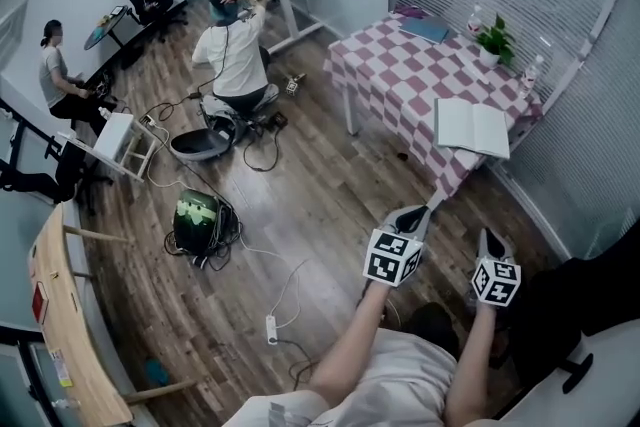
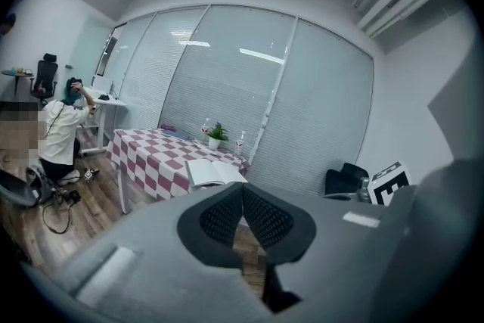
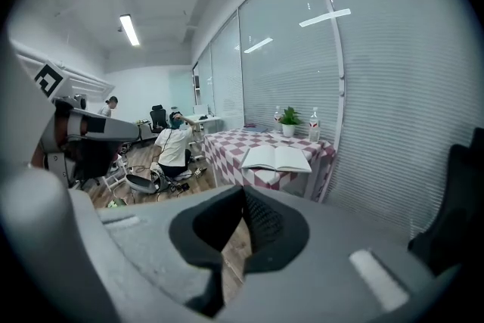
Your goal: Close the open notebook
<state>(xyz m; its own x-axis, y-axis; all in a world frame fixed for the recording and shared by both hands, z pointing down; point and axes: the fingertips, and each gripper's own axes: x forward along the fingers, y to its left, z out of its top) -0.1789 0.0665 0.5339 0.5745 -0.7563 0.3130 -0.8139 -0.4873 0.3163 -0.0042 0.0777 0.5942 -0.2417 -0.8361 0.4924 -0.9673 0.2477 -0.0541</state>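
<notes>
An open white notebook [image 1: 471, 127] lies flat near the front corner of a table with a pink-and-white checked cloth [image 1: 405, 75]; it also shows as the notebook [image 2: 213, 172] and the notebook [image 3: 276, 157] in the gripper views. My left gripper [image 1: 417, 215] and right gripper [image 1: 489, 240] hang in the air well short of the table, both pointing toward it. Each is shut with nothing between its jaws.
On the table's far side stand a potted plant [image 1: 496, 41], two bottles and a blue book [image 1: 424, 28]. A person [image 1: 232, 60] crouches on the wooden floor by a white desk, another sits at far left. Cables, a power strip [image 1: 271, 328] and gear lie on the floor.
</notes>
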